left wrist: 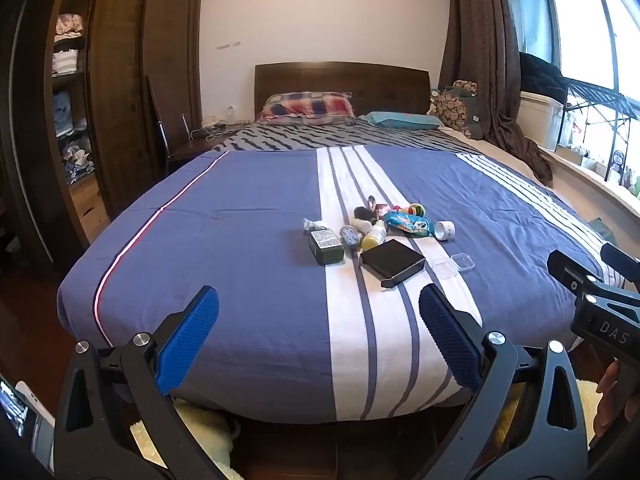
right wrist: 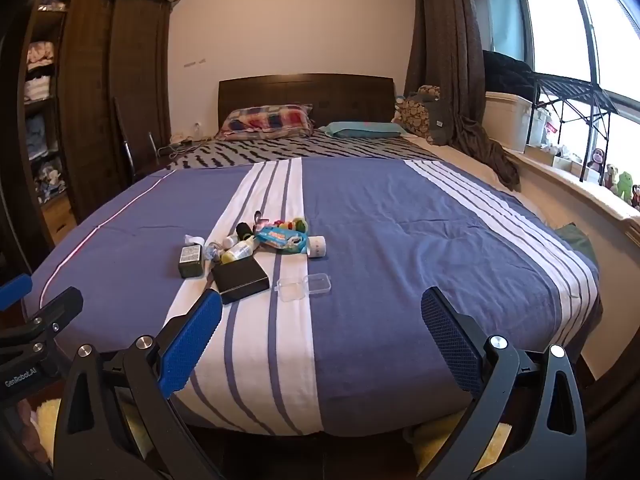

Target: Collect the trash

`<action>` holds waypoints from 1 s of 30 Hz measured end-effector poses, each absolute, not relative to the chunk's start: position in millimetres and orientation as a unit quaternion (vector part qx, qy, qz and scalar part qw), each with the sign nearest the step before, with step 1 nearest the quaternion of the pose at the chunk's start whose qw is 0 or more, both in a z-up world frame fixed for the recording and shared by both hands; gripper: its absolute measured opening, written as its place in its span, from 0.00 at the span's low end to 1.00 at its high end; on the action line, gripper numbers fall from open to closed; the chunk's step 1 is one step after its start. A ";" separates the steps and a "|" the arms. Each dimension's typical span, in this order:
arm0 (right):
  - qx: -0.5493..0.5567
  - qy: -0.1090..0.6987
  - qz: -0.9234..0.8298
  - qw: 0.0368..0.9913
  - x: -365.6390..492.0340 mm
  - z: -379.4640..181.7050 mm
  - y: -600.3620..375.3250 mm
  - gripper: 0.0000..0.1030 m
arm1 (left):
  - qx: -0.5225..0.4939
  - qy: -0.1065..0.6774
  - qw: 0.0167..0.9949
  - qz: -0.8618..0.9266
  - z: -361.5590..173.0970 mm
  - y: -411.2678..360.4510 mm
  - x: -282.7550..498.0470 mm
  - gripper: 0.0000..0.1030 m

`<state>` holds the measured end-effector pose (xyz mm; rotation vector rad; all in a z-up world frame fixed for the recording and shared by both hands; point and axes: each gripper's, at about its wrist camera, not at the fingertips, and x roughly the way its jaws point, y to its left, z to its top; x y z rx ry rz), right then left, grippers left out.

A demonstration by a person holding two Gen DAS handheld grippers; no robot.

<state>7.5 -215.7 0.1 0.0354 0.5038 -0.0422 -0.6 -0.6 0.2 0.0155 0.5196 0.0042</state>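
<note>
A cluster of small items lies mid-bed on the white stripes: a black box (left wrist: 393, 262) (right wrist: 240, 276), a green tin (left wrist: 326, 246) (right wrist: 191, 262), a yellow bottle (left wrist: 374, 238) (right wrist: 239, 252), a blue snack wrapper (left wrist: 408, 224) (right wrist: 284, 240), a tape roll (left wrist: 445, 231) (right wrist: 317, 247), and an open clear plastic case (left wrist: 456, 265) (right wrist: 304, 287). My left gripper (left wrist: 319, 304) is open and empty, held before the bed's foot. My right gripper (right wrist: 321, 306) is open and empty, beside it to the right.
The bed (left wrist: 240, 280) has a blue striped cover, with pillows (left wrist: 308, 106) at the headboard. A dark wardrobe (left wrist: 120, 100) stands left, a curtain (left wrist: 480, 60) and window sill (right wrist: 580, 184) with toys right. A pale fluffy rug (left wrist: 200, 432) lies under the bed's foot.
</note>
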 end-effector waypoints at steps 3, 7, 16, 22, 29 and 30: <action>0.012 0.255 -0.025 0.966 13.0 -0.3 -213.9 0.97 | 0.007 0.256 0.967 0.003 0.2 -0.7 -1.4 0.92; 0.009 0.248 -0.020 0.968 8.1 -3.2 -212.5 0.97 | 0.005 0.256 0.967 0.009 0.6 -1.0 -3.0 0.92; 0.005 0.252 -0.008 0.968 11.4 -2.4 -209.3 0.97 | -0.001 0.249 0.968 0.014 3.9 4.3 -4.9 0.92; 0.007 0.247 -0.009 0.969 9.3 0.6 -210.2 0.97 | -0.001 0.246 0.969 0.014 6.9 6.0 -5.9 0.92; 0.002 0.248 -0.002 0.969 9.2 2.3 -208.2 0.97 | 0.001 0.245 0.969 0.012 11.0 3.7 -6.2 0.92; 0.002 0.248 -0.003 0.969 9.6 2.8 -208.2 0.97 | 0.002 0.245 0.969 0.012 11.4 3.0 -6.4 0.92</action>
